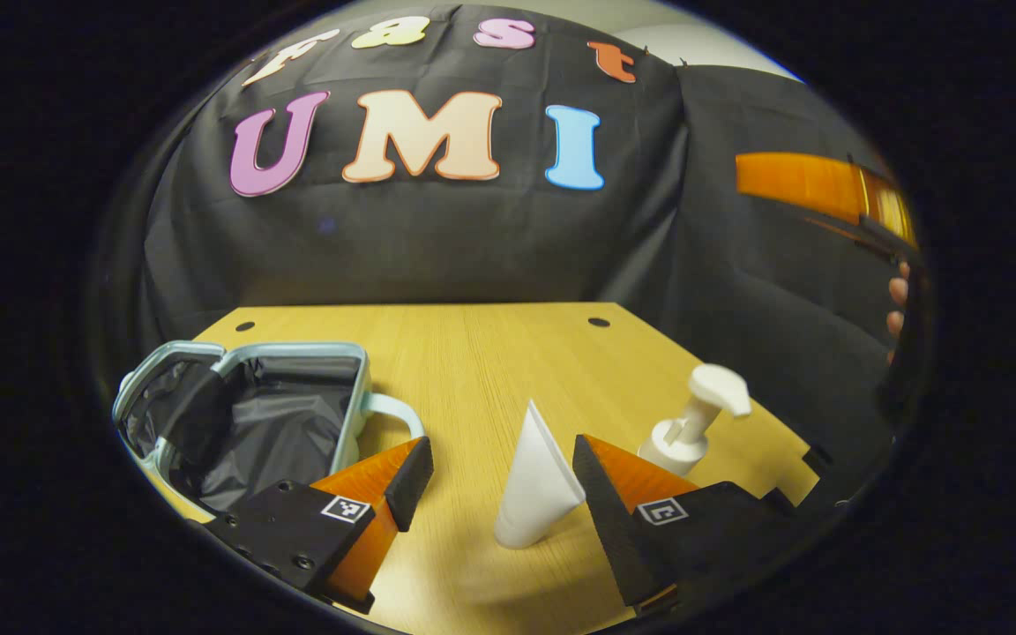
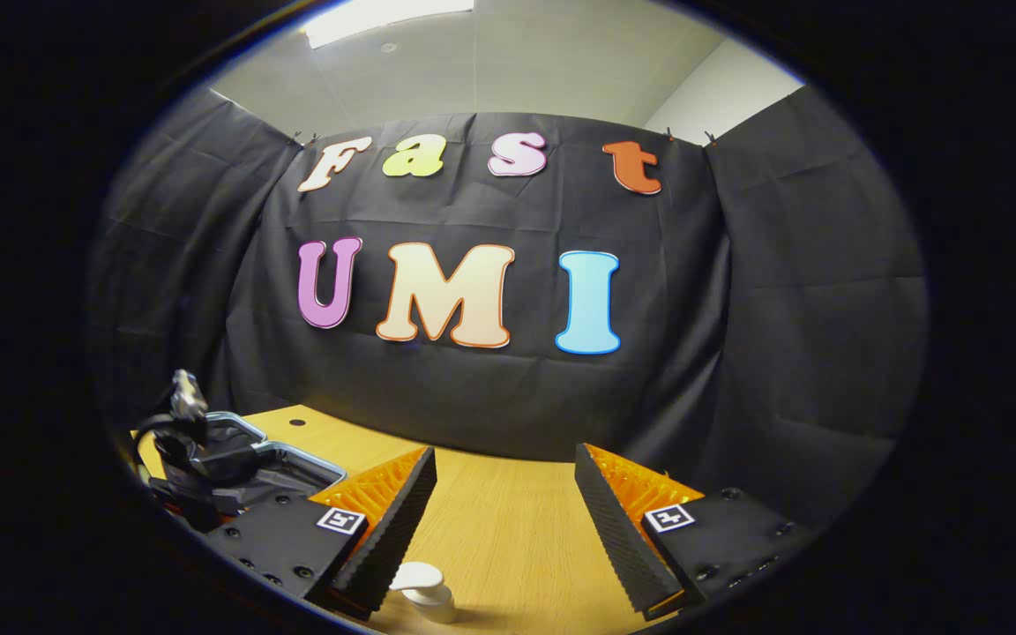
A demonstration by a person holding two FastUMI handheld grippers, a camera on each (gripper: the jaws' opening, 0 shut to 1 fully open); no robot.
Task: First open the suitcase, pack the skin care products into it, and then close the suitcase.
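1. While the suitcase [image 1: 252, 423] lay open at about eight o'clock in the left gripper view, its dark lining exposed, the left gripper [image 1: 499, 494] hung with its jaws spread wide and nothing held.
2. A white tube [image 1: 536, 481] stood cap-down on the table [image 1: 473, 353] between those jaws, just beside the right-hand finger and apart from the left-hand one; I could not tell whether it touched.
3. A white pump bottle [image 1: 693, 419] stood at roughly four o'clock, behind that same finger.
4. The right gripper [image 2: 501, 520] was likewise spread wide and empty, held above the table with the pump bottle's head [image 2: 424, 589] at six o'clock beneath it.
5. Judged from this, opening was done and packing not yet begun: both products were outside the case.
6. Risk: the tube balanced on a narrow cap and sat off-centre, so the nearer finger would probably meet it first and tip it before the other arrived.
7. Risk: that finger's outer side was near the bottle, and a sideways correction could knock it.
8. Risk: a soft tube squeezed high might slip or buckle.
9. The left gripper view gave the tube, the suitcase interior and its pale handle [image 1: 393, 414], plus a hand [image 1: 898, 304] at three o'clock.
10. The right gripper view instead gave the other gripper [image 2: 195, 467] at eight o'clock, in front of the suitcase rim [image 2: 296, 459].
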